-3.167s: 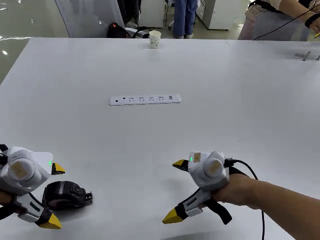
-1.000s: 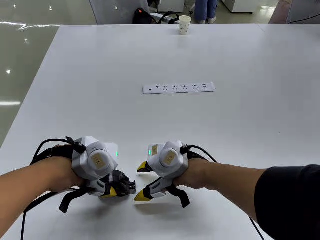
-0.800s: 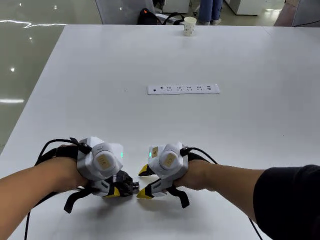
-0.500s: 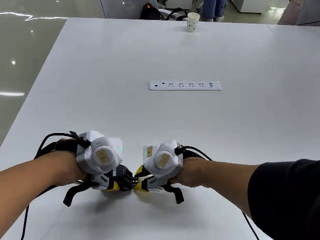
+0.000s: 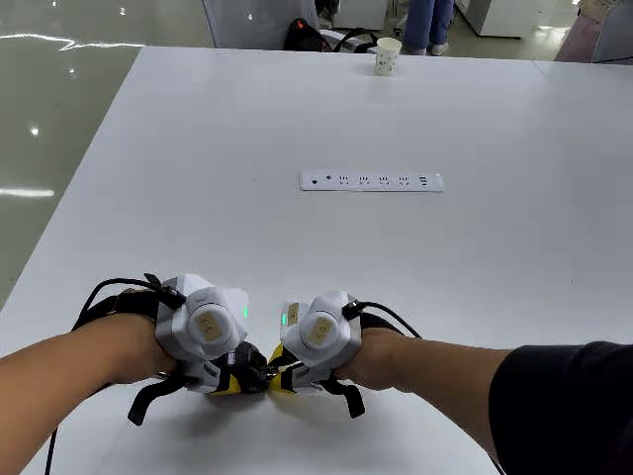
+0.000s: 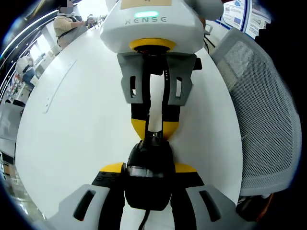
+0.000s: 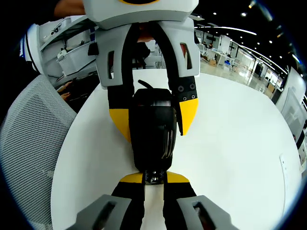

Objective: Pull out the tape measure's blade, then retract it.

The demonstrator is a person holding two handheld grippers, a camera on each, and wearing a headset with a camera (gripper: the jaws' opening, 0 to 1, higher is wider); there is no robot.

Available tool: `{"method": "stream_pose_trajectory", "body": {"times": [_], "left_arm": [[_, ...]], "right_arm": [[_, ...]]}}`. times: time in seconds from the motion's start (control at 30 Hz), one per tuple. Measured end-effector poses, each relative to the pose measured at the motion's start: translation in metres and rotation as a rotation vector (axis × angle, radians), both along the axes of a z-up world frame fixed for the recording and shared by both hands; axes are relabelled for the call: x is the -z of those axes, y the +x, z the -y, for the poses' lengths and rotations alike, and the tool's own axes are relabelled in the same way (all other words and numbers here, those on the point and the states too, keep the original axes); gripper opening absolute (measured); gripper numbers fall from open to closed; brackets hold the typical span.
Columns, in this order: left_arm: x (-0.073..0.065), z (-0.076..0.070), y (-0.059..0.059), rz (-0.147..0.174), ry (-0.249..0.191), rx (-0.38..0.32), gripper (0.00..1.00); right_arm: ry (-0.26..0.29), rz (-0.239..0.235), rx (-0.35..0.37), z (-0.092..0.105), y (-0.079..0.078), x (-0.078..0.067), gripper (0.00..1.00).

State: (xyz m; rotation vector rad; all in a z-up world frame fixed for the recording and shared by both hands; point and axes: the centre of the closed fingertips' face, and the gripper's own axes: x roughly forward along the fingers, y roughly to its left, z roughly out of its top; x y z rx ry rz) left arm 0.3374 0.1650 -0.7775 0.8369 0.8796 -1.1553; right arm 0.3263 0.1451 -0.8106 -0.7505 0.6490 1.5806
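While the left claw (image 6: 148, 168) clamped the tape measure (image 6: 147, 189), the right claw (image 7: 153, 179) pinched its hook (image 6: 152, 139); no blade showed yet.

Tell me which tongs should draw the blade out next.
Right. The left tongs clamp the tape measure across its sides, anchoring it. The right tongs are closed on its front tip, so they can likely pull straight away from the case.
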Motion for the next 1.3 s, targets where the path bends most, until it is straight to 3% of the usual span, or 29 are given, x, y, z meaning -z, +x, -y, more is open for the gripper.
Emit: {"method": "stream_pose_trajectory", "body": {"times": [0.73,1.3], "left_arm": [[0.000,-0.002,0.001,-0.005,-0.015,-0.015,0.31],[-0.001,-0.002,0.000,-0.001,-0.014,-0.026,0.31]], "right_arm": [[-0.018,-0.034,0.003,0.013,0.003,-0.002,0.10],[-0.037,-0.026,0.005,0.025,0.004,-0.004,0.10]]}}
